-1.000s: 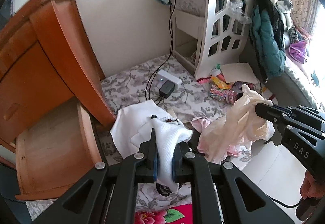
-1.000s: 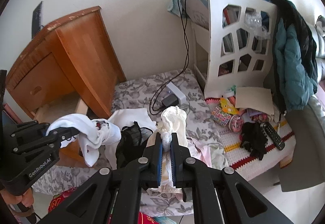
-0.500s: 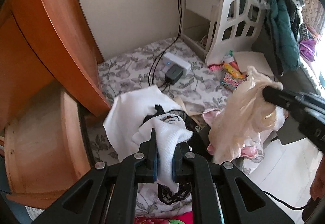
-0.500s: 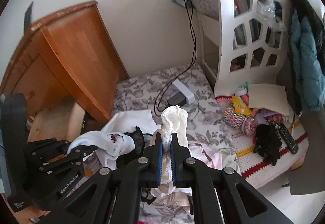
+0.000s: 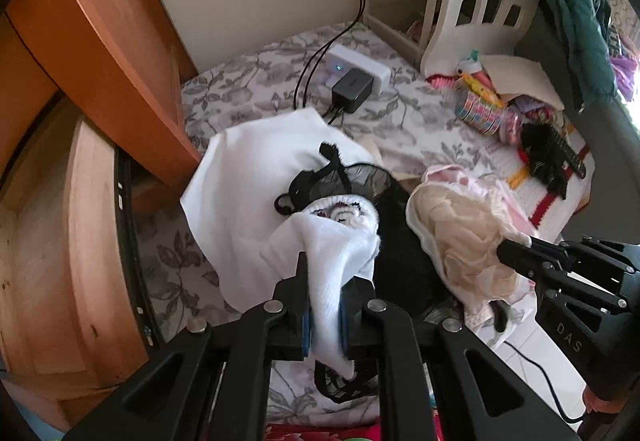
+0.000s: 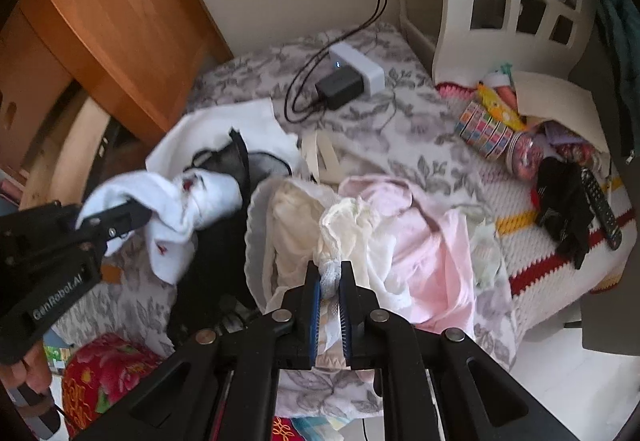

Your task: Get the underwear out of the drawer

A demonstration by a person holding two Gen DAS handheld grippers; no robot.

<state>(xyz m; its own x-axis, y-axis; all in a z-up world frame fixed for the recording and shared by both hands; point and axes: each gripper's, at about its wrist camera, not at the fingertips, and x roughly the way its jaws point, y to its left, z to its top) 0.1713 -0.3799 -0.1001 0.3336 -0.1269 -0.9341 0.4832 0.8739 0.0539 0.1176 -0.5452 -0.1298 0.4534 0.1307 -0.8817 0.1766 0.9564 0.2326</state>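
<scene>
Two claws work over the bed, each with a garment pinched between blue pads. At the far left stands one wooden cabinet (image 5: 92, 53), smooth orange-brown, and below it one pulled-out drawer (image 5: 60, 253) of paler raw wood with a black rail along its side. Just right of the drawer, a flat white cloth (image 5: 248, 169) lies on the floral bedsheet (image 5: 256, 81), which is grey-printed and soft. The left claw (image 5: 323, 281) grips a white knitted piece of underwear (image 5: 332, 241), thick and ribbed, with a small red-and-dark print near its bunched top; it hangs above the bed, outside the drawer. Under it lies one black sheer mesh garment (image 5: 360, 177), lacy at the edge. The right claw (image 6: 329, 277) has its jaws easing apart, with a cream, crinkled, lace-edged piece (image 6: 344, 225) still between the pads. Beside that lies one pale pink garment (image 6: 424, 241), smooth and rumpled. Further back sit one white power strip (image 6: 360, 67) with one black charger (image 6: 338, 89) plugged in. At the right edge stands one white cut-out shelf (image 6: 512, 1).
</scene>
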